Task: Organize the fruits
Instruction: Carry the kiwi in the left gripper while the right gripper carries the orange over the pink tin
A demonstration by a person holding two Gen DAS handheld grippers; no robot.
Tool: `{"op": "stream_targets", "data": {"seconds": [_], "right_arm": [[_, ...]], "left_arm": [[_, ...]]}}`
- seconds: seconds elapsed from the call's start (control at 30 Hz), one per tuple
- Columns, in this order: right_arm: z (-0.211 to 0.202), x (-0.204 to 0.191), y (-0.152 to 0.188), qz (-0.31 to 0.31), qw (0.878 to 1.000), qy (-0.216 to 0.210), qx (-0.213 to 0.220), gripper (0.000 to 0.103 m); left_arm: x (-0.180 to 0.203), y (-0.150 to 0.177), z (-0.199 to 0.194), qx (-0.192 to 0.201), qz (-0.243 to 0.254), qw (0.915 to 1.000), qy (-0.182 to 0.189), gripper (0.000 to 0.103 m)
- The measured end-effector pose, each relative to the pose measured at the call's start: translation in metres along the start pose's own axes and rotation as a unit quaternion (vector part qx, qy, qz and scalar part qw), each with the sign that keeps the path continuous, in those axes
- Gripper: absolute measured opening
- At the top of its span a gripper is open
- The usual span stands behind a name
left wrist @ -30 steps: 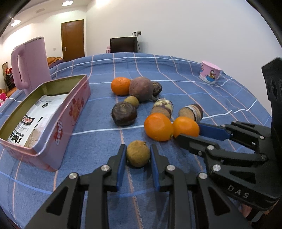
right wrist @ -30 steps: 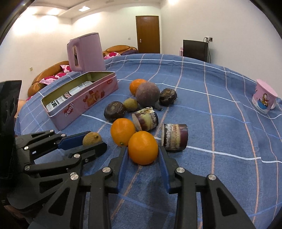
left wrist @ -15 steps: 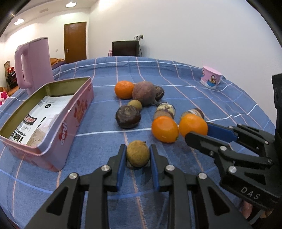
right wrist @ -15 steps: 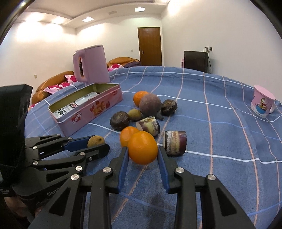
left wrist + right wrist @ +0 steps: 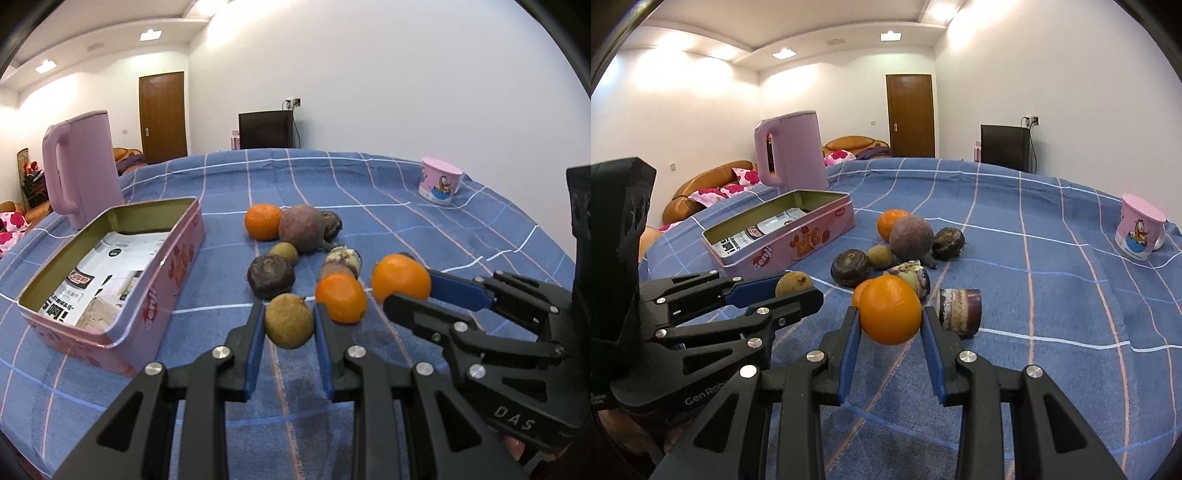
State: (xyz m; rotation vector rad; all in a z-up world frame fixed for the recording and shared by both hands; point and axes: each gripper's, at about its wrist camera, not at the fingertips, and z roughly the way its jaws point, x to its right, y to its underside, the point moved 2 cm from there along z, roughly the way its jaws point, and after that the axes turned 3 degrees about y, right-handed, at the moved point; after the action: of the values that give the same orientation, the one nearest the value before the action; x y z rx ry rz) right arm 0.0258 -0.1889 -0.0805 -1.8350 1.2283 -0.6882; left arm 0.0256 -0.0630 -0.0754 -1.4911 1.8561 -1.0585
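My left gripper [image 5: 289, 320] is shut on a small brown-green round fruit [image 5: 289, 320] and holds it above the blue checked cloth. My right gripper [image 5: 890, 320] is shut on an orange [image 5: 890, 311] and holds it lifted; it also shows in the left wrist view [image 5: 401, 277]. On the cloth lie another orange [image 5: 341, 297], a third orange [image 5: 263, 221], a large purple round fruit [image 5: 302, 229], two dark round fruits [image 5: 270, 276] [image 5: 331, 224], a small green-brown fruit [image 5: 284, 252] and two cut purple pieces [image 5: 960, 311] [image 5: 341, 260].
An open pink tin [image 5: 110, 280] with printed packets inside lies at the left. A pink kettle [image 5: 79, 168] stands behind it. A pink cartoon mug [image 5: 439, 181] stands at the far right. Sofas and a door lie beyond the table.
Both grippers have lifted their fruits off the cloth and tilted upward. The held orange has risen away from the orange beside it.
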Motion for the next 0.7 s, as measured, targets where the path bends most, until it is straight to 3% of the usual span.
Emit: {"op": "stream_targets", "data": {"seconds": [0.7], "right_arm": [[-0.017,-0.003,0.000,-0.011,0.999,-0.007,0.052,0.035]], "left_arm": [[0.000,-0.005,-0.015,0.042,0.004,0.9990,-0.016,0.027]]}}
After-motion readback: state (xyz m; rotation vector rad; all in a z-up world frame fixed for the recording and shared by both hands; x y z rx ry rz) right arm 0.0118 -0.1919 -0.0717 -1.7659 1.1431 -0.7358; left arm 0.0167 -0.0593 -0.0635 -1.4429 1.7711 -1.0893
